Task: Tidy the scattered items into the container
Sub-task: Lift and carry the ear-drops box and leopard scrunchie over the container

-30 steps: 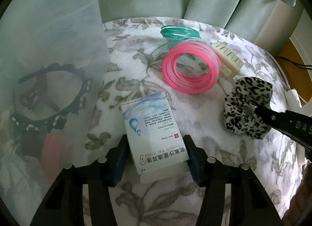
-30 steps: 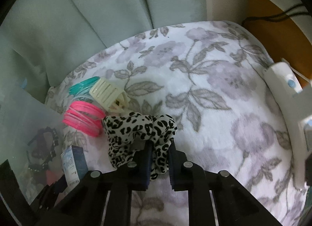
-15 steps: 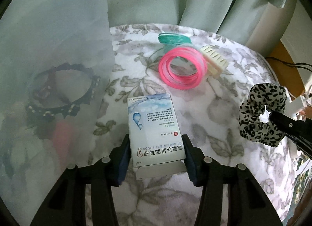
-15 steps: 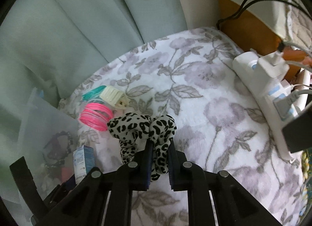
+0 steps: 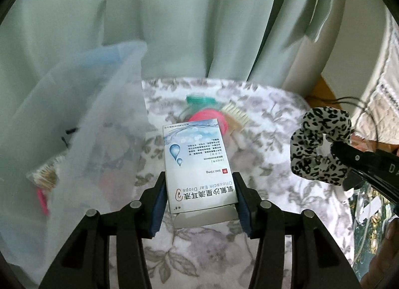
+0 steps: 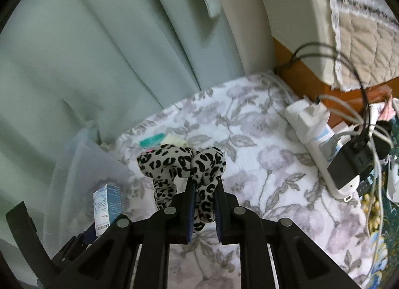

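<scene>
Both my grippers are loaded, raised above the floral cloth.

My left gripper clamps the ear-drops box by its long sides, length pointing away from me, beside the translucent container. My right gripper pinches the leopard scrunchie; farther off lie pink bangles.

The ear drops box is smooth, shiny cardboard. The leopard scrunchie is soft cloth. The container is cloudy plastic.

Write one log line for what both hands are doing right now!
left hand-held gripper: shut on ear drops box | right hand-held gripper: shut on leopard scrunchie | container: left, awaiting both
</scene>
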`<action>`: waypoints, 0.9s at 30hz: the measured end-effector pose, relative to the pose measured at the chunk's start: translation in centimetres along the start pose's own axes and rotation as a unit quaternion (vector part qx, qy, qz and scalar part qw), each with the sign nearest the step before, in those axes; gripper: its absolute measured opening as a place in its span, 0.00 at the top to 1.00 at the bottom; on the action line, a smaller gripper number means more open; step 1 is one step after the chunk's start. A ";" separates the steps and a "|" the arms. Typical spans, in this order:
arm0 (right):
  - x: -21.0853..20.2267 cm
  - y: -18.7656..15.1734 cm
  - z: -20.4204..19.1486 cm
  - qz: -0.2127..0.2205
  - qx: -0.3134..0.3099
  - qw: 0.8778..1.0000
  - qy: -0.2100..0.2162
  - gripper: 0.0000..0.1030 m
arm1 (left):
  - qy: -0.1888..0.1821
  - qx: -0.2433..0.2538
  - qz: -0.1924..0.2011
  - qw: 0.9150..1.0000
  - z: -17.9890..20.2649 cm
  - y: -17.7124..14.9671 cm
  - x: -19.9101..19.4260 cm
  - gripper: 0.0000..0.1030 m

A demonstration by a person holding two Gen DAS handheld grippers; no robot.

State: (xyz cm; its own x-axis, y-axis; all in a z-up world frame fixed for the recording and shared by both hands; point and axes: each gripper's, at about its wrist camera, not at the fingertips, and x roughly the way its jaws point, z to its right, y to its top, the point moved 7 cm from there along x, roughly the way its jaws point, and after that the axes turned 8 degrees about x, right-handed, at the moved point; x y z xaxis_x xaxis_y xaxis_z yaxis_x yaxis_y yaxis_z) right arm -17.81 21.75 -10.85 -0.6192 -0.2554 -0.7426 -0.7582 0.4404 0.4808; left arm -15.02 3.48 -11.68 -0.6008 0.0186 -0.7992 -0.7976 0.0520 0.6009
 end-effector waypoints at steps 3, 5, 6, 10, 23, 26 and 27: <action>-1.6 0.2 -0.8 0.014 -0.006 1.000 0.008 0.86 | -0.003 -0.006 0.020 1.000 -0.4 0.6 -1.9 0.50; -2.7 0.3 -1.4 0.023 -0.010 1.000 0.014 0.86 | -0.003 -0.008 0.037 0.999 -0.6 1.1 -3.2 0.50; -3.2 0.3 -1.7 0.028 -0.013 0.999 0.016 0.86 | -0.004 -0.008 0.045 0.999 -0.7 1.3 -3.9 0.50; -5.2 0.5 -2.9 0.045 -0.022 0.998 0.028 0.86 | -0.006 -0.007 0.074 0.997 -1.0 2.2 -6.1 0.50; -10.4 0.3 -7.4 0.090 -0.059 0.992 0.064 0.86 | -0.006 -0.018 0.128 0.992 -3.5 3.9 -10.9 0.50; -11.1 0.0 -8.5 0.094 -0.068 0.991 0.072 0.86 | -0.006 -0.026 0.139 0.990 -4.5 4.2 -11.8 0.50; -11.4 -0.1 -8.9 0.095 -0.072 0.990 0.075 0.86 | -0.006 -0.030 0.143 0.989 -5.0 4.2 -12.1 0.50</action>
State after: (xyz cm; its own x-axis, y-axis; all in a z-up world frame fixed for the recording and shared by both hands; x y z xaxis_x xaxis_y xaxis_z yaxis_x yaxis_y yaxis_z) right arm -12.51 16.96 1.69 -0.7689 -0.3092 -0.5596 -0.6393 0.3690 0.6746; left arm -11.38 -1.47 0.63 -0.8025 0.0354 -0.5957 -0.5964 -0.0161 0.8025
